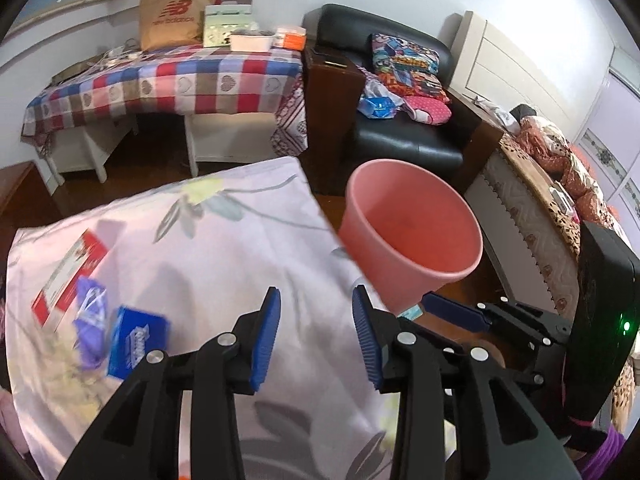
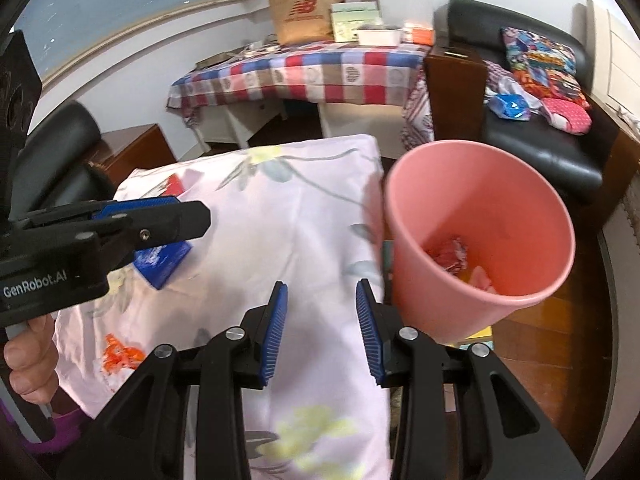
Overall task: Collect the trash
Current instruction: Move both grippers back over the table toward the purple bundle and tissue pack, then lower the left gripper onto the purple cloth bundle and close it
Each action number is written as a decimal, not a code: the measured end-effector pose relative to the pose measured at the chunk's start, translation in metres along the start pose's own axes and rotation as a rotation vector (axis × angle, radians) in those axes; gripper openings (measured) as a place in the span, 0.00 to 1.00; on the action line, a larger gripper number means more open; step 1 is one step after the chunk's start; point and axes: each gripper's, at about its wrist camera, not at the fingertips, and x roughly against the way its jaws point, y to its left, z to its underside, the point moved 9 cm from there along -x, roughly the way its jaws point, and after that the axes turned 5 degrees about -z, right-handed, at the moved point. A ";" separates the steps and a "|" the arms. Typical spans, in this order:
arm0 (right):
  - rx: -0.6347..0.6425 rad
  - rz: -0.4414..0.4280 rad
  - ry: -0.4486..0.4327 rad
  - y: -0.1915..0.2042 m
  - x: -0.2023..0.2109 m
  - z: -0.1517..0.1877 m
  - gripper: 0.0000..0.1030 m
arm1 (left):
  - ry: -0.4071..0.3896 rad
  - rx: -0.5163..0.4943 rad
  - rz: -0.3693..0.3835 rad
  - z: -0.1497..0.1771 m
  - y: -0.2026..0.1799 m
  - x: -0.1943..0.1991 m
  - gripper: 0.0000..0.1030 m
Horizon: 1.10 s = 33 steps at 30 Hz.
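Your left gripper (image 1: 316,336) hung over the bench (image 1: 224,256), which was draped in a pale floral cloth, and its jaws stood released with nothing between them. Your right gripper (image 2: 322,332) was beside it, over the same cloth near the bench's right edge, jaws likewise parted and empty. The pink bin (image 2: 480,240) stood just off that right edge, on the wooden floor, tilted in the fisheye view; inside it lay crumpled red-and-white wrappers (image 2: 450,256) and an orange scrap. Trash remained on the bench to the left: a blue packet (image 1: 138,342), a purple wrapper (image 1: 92,320) touching it, and a red-and-white carton (image 1: 70,276) just behind them. An orange scrap (image 2: 120,356) lay on the cloth nearer you. Your hand (image 2: 30,356) gripped the left tool's handle at the frame edge of the right view.
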 end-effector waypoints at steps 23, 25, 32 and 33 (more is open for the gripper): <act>0.094 -0.159 0.098 0.083 -0.029 0.036 0.35 | 0.050 0.180 -0.166 0.098 0.133 0.044 0.38; 0.102 -0.165 0.110 0.087 -0.033 0.038 0.35 | 0.062 0.198 -0.181 0.109 0.143 0.043 0.38; 0.128 -0.205 0.143 0.106 -0.046 0.043 0.35 | 0.073 0.271 -0.250 0.128 0.181 0.041 0.38; 0.132 -0.206 0.147 0.108 -0.048 0.043 0.35 | 0.071 0.274 -0.259 0.126 0.186 0.040 0.38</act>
